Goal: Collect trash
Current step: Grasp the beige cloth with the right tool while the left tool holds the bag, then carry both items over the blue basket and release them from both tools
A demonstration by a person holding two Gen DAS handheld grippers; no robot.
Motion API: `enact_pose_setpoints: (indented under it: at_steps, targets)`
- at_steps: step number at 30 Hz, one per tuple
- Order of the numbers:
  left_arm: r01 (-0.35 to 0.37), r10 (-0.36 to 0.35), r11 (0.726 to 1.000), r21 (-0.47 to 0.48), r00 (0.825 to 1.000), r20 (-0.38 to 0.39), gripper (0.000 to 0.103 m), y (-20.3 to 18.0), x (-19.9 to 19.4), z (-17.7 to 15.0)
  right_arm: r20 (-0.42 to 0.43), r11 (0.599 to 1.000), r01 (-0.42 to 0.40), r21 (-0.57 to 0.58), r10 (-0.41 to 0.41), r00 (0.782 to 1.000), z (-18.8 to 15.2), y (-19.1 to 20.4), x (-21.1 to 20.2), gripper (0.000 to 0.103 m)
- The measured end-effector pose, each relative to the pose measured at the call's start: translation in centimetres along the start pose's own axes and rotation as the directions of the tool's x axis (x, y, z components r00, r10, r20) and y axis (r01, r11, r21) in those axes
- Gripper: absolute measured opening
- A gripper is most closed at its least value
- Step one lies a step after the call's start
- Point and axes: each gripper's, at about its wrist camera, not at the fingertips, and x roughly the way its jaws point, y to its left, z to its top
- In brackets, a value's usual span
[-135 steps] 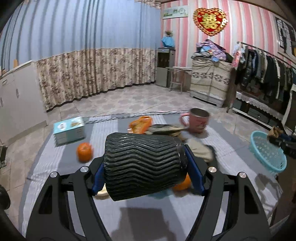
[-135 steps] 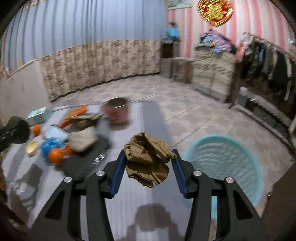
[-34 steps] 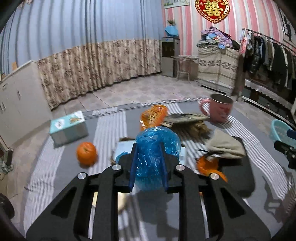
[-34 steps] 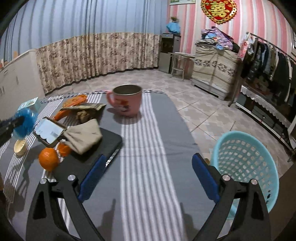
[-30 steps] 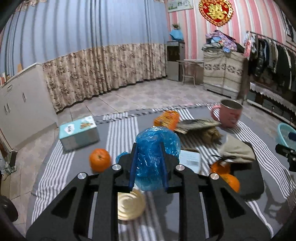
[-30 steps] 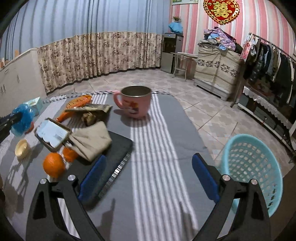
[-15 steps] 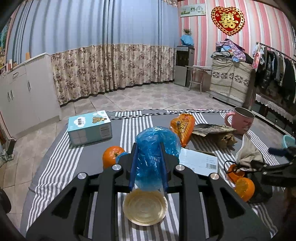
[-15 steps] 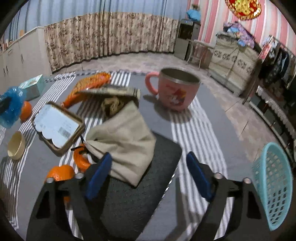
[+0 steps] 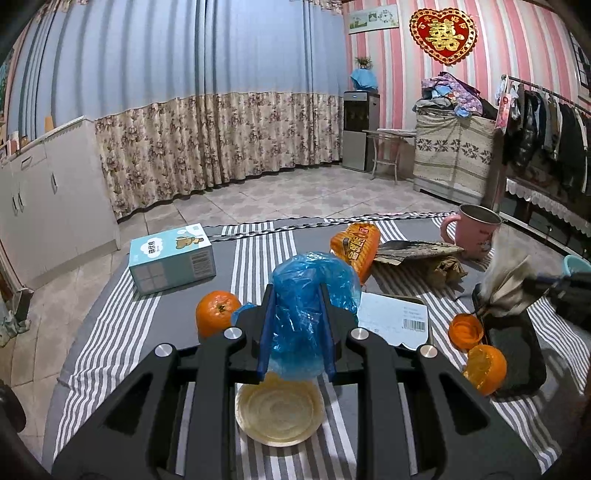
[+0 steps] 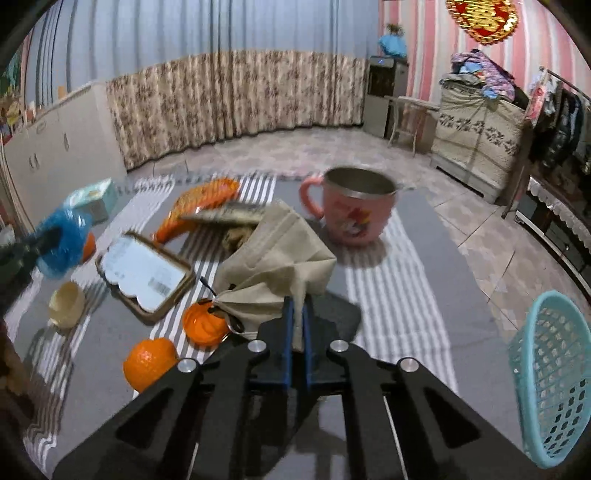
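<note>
Beige cloth (image 10: 275,258), at frame centre, is pinched in our right gripper (image 10: 297,325); our left gripper (image 9: 297,321) clamps the blue bag (image 9: 312,295). Only the right view shows the teal basket's (image 10: 546,376) mesh, lower right.

Striped table (image 9: 258,251) holds box (image 9: 171,258), oranges (image 9: 217,312), mug (image 9: 476,230), tray (image 10: 146,275).

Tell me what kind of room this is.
Most likely a lived-in room of a home. A clothes rack hung with garments stands along the pink striped wall, a red heart decoration hangs above, and a water dispenser sits by the floral curtain.
</note>
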Motion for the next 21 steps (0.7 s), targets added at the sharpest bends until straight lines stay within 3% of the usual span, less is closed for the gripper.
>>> enact_pose_setpoints:
  at_steps: [14,21]
  targets:
    - [0.009,-0.010,0.999,-0.051,1.000,-0.016,0.021,-0.3,-0.9,0.6,0.066,0.991,0.093,0.100,-0.100,0.993,-1.1,-9.7,-7.3,0.005]
    - [0.047,-0.047,0.999,-0.023,0.999,0.011,0.021,-3.9,-3.7,2.1,0.104,0.962,0.160,0.223,-0.186,0.977,-2.4,-17.2,-11.6,0.005]
